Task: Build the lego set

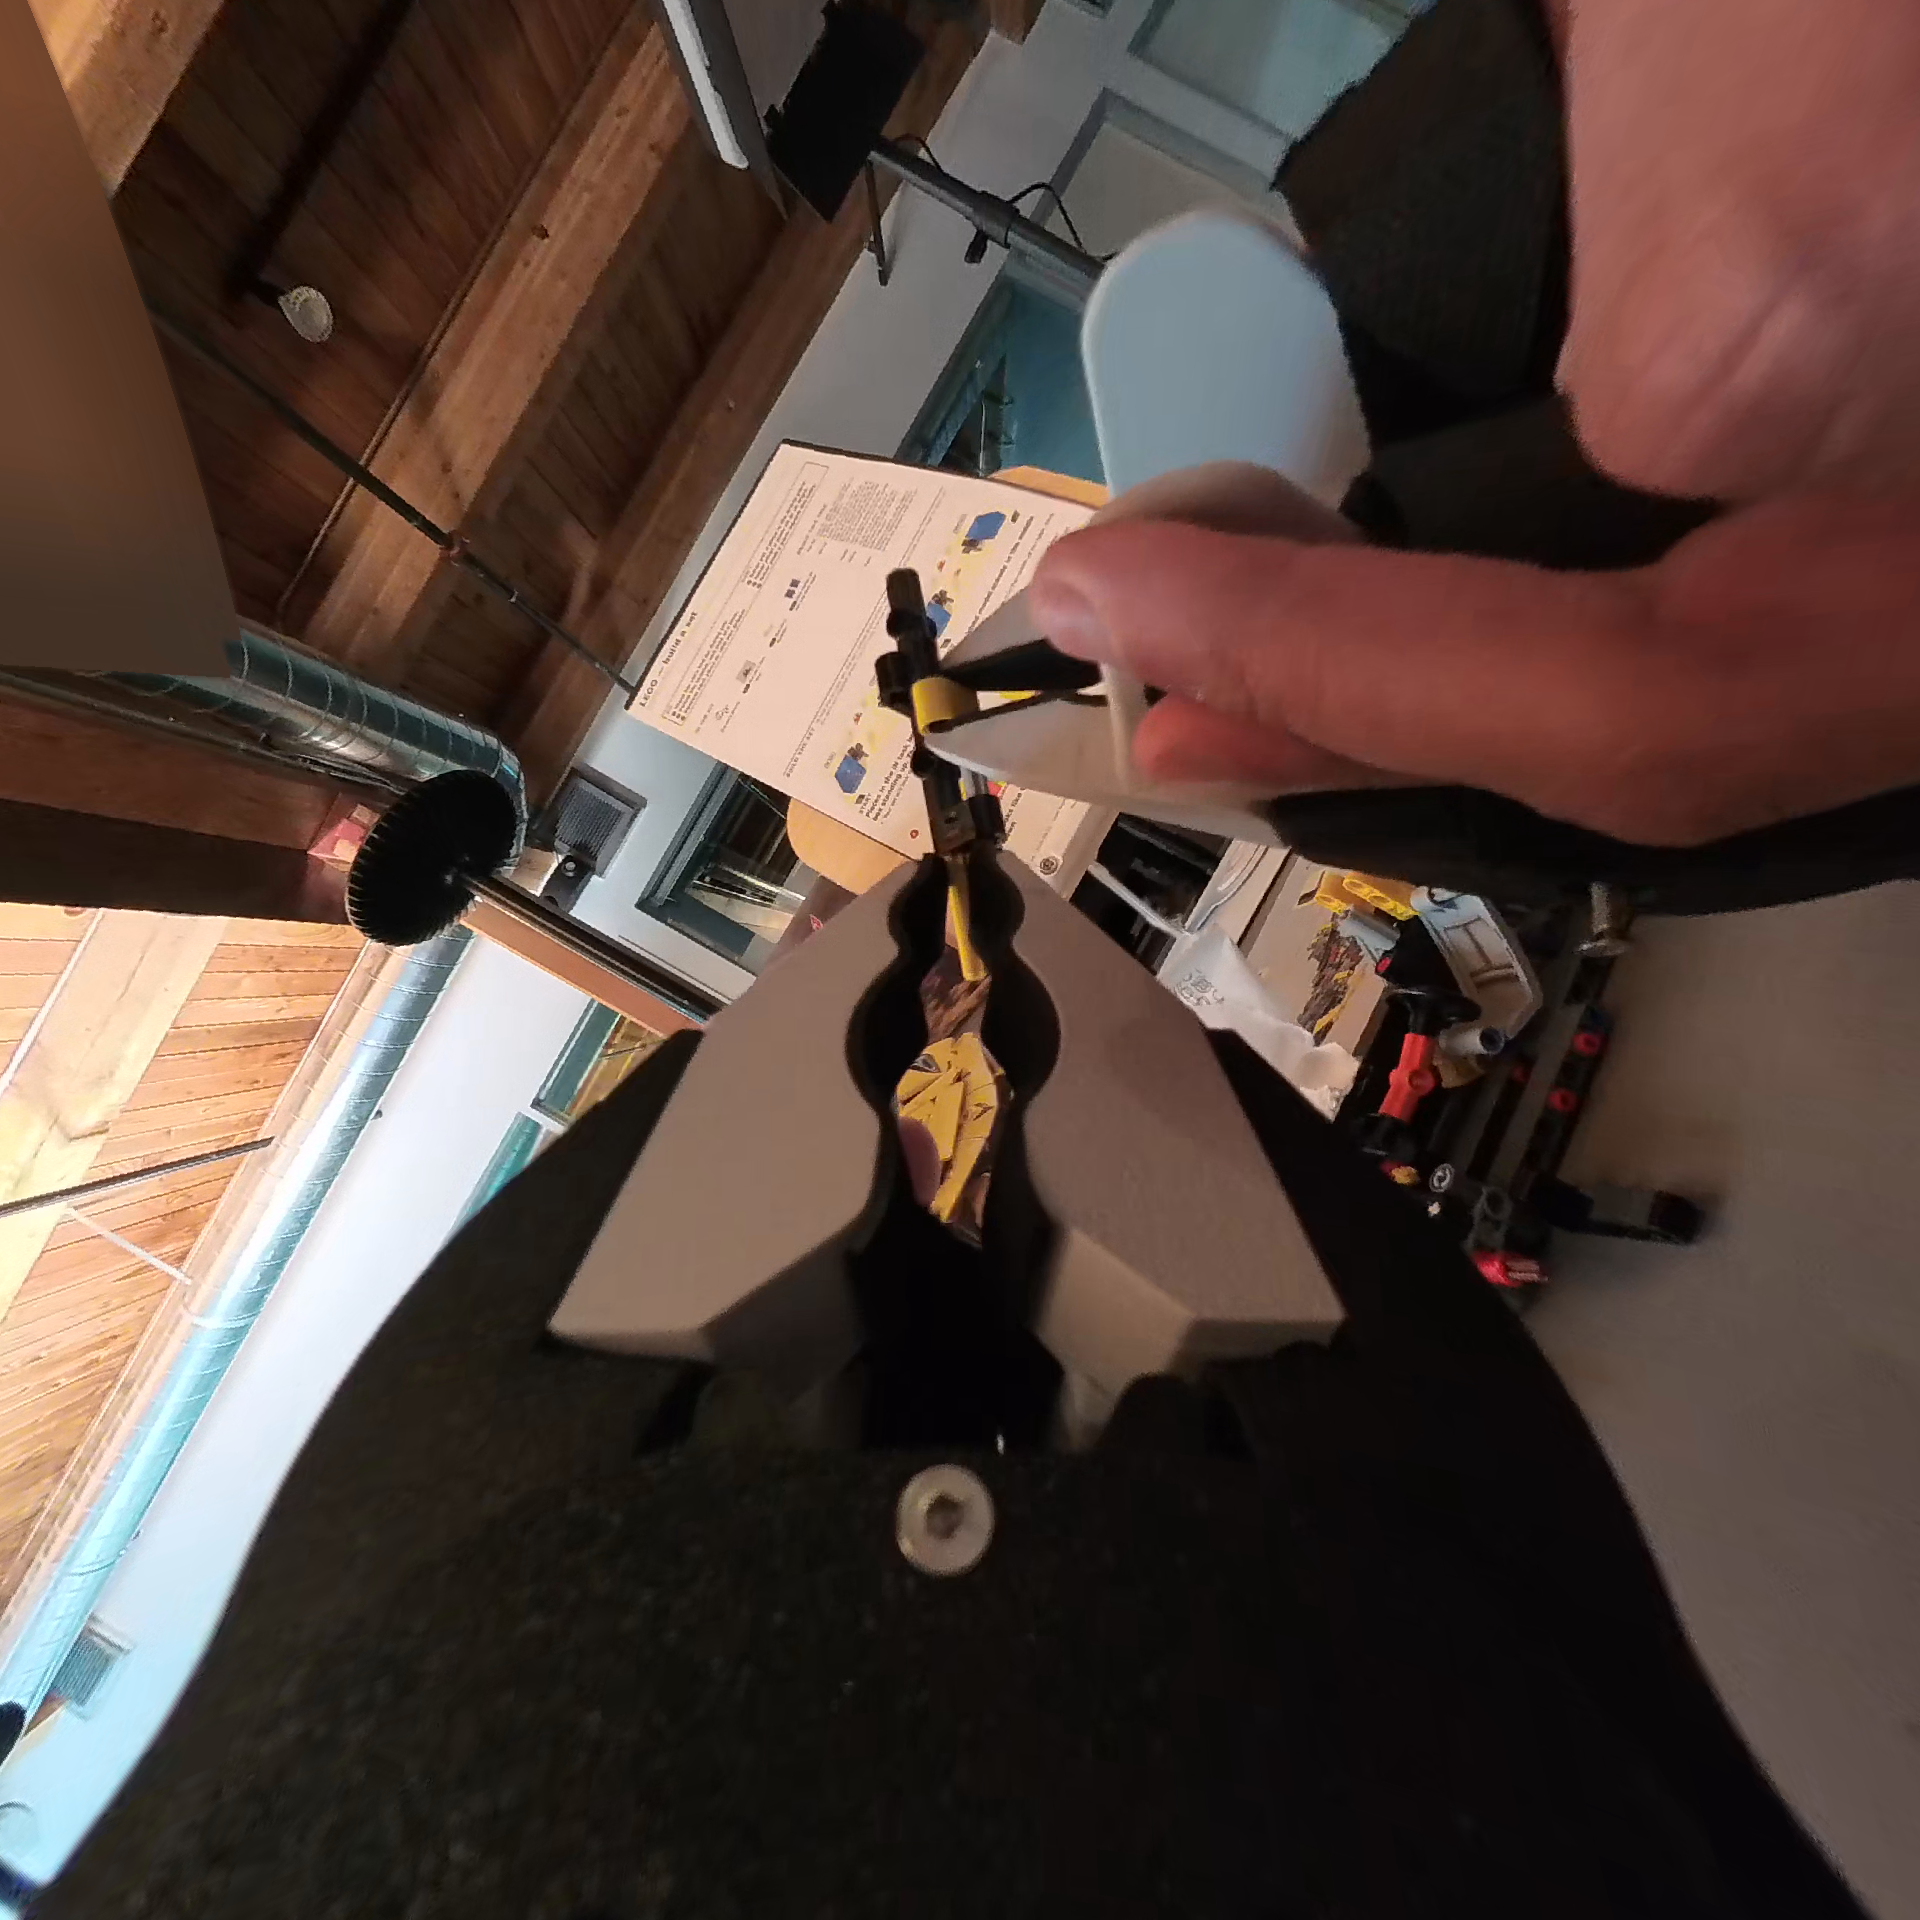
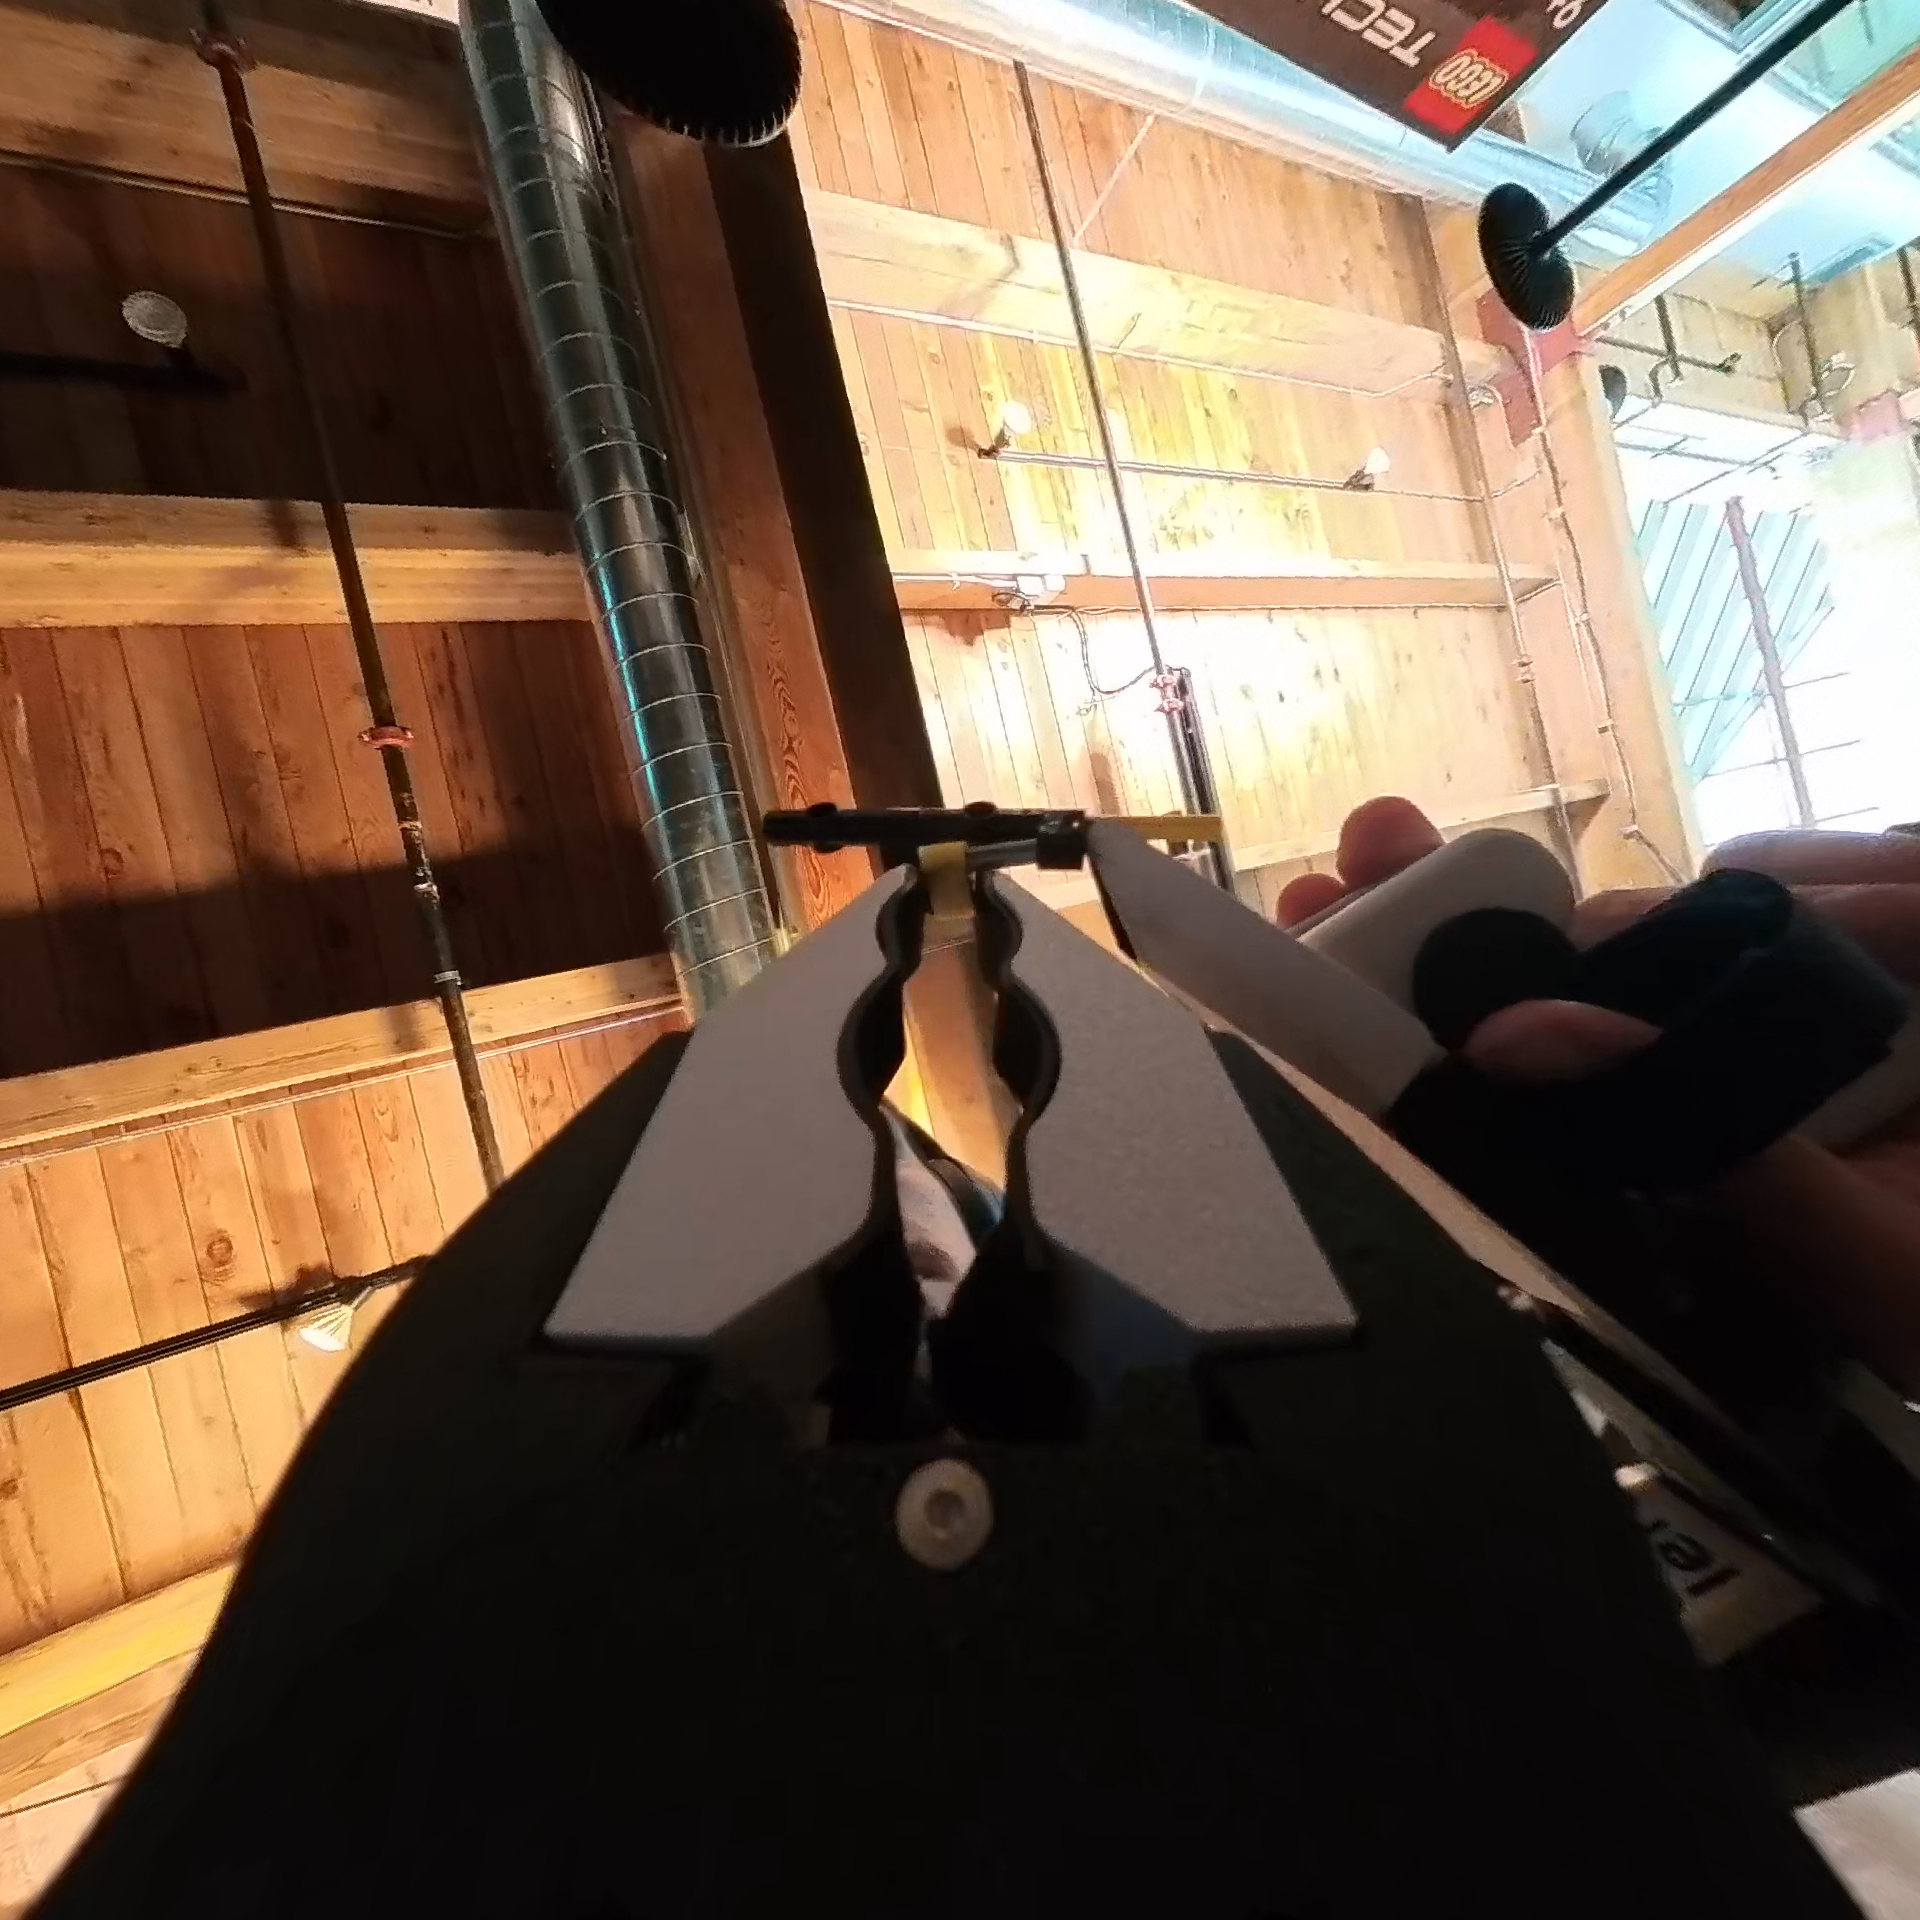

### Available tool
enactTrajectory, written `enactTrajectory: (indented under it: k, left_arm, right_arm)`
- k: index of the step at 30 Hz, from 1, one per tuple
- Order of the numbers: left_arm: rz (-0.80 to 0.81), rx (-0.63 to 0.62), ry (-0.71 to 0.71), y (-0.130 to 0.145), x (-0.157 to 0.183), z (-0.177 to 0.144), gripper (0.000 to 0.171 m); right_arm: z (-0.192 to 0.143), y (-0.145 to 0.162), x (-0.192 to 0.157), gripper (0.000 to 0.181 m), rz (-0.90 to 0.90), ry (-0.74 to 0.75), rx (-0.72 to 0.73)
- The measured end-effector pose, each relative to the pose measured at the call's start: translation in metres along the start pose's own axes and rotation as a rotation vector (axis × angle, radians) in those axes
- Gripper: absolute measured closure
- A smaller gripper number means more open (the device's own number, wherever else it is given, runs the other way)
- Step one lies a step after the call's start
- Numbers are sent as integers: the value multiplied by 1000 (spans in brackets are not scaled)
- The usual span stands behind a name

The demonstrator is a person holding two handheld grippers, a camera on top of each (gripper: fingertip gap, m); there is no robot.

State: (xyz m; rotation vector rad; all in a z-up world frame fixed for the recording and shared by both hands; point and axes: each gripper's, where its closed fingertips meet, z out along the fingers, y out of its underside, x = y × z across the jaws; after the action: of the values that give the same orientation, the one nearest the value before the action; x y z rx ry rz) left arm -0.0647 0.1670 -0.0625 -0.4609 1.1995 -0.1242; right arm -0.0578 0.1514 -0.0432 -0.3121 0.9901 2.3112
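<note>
The left gripper (image 1: 961, 883) has its fingers (image 1: 831, 987) nearly shut, pinching a yellow rod (image 1: 964, 925) at their tips. That rod joins a black axle (image 1: 914, 665) whose long axis runs up and away from the tips, held in the air in front of an instruction sheet (image 1: 810, 623). The right gripper (image 1: 951, 717) comes in from the right, its fingers (image 1: 1029, 764) closed on a yellow connector (image 1: 940, 698) partway along the axle; a hand (image 1: 1455, 644) holds it. In the right wrist view the axle (image 2: 914, 823) lies crosswise over the fingertips. A partly built model (image 1: 1496, 1101) sits on the worktop (image 1: 1766, 1091) at right.
</note>
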Motion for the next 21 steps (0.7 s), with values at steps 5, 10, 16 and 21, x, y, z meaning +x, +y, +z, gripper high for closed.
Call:
enactTrajectory:
  k: [5, 10, 16, 21]
  left_arm:
    - [-23, -4, 17, 0, 1, 0, 171]
    - [-29, -1, 18, 0, 1, 0, 171]
    - [-42, -1, 20, 0, 0, -1, 171]
    - [-34, 10, 17, -2, -1, -2, 171]
  right_arm:
    - [-1, -1, 0, 171, -46, 34, -4]
    - [-1, -2, 1, 169, -55, 51, -12]
    - [-1, -3, 1, 164, -90, 71, -22]
    - [-2, -6, -2, 161, -110, 80, -20]
